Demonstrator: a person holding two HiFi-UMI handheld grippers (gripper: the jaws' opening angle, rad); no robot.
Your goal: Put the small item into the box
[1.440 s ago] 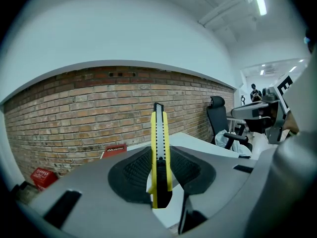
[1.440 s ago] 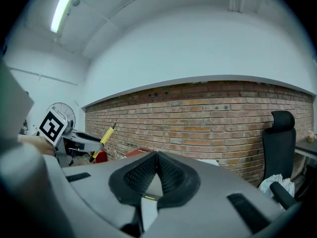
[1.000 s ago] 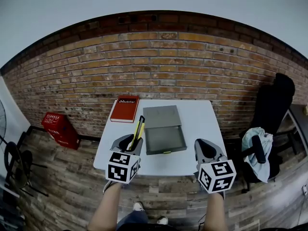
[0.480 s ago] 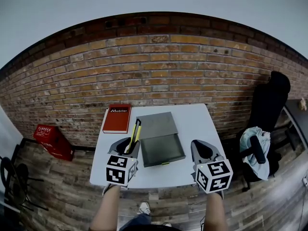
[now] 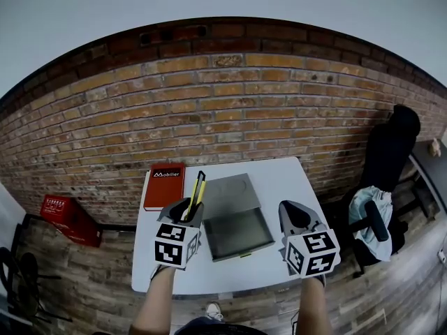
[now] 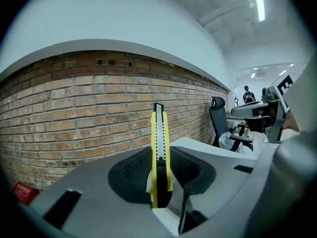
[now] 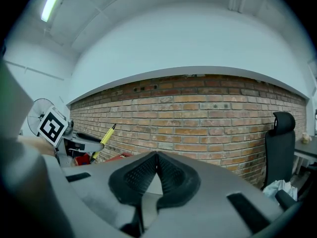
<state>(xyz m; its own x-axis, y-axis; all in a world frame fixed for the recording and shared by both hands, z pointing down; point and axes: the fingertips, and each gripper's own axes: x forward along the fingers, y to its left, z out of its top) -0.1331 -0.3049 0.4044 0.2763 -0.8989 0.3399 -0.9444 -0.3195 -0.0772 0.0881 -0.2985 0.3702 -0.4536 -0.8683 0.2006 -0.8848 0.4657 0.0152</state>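
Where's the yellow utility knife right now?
The utility knife is clamped in the left gripper, on the left side of the head view, just left of the open grey box, near the red book.

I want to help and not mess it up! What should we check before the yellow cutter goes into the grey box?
1. The yellow cutter is gripped tight in the left gripper: ok, both pads press on it.
2. The box is open: ok, its lid lies folded back.
3. There is room inside the box: ok, the head view shows it empty.
4. The cutter is above the box: not ok, it looks off to the box's left side.
5. The right gripper is out of the way: ok, it is shut, empty and to the right of the box.
6. The blade is pulled in: cannot tell.
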